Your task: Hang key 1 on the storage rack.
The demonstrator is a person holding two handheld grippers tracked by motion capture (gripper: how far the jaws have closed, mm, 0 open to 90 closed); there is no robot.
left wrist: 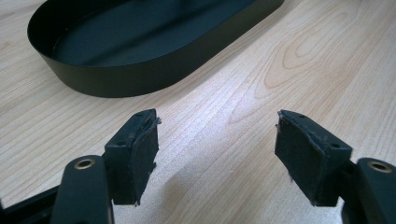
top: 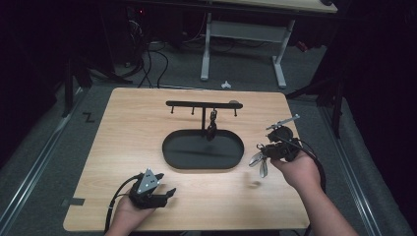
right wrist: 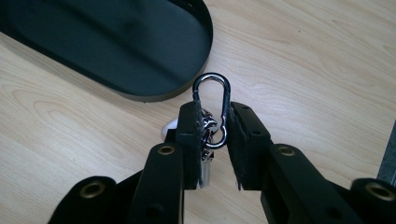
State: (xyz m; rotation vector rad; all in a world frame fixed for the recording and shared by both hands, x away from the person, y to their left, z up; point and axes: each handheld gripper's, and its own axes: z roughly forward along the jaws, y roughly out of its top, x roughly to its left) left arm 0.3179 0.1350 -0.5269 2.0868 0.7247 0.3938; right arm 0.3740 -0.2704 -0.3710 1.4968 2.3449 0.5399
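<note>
A black oval tray [top: 203, 150] sits mid-table with a T-shaped hook rack [top: 202, 104] rising from it; a dark item [top: 212, 125] hangs on one hook. My right gripper [top: 265, 152] hovers just right of the tray, shut on a silver carabiner [right wrist: 213, 109] with keys [top: 259, 161] dangling below. The carabiner's loop sticks up between the jaws, near the tray's rim [right wrist: 159, 95]. My left gripper [top: 164, 194] rests near the front left of the table, open, with nothing between its pads [left wrist: 135, 156]. The tray wall [left wrist: 135, 79] lies ahead of it.
The wooden table [top: 123, 147] has bare wood around the tray. Behind it are another desk's white legs [top: 205, 49] and cables on the grey floor [top: 152, 59]. A dark stand [top: 337, 105] is off the right edge.
</note>
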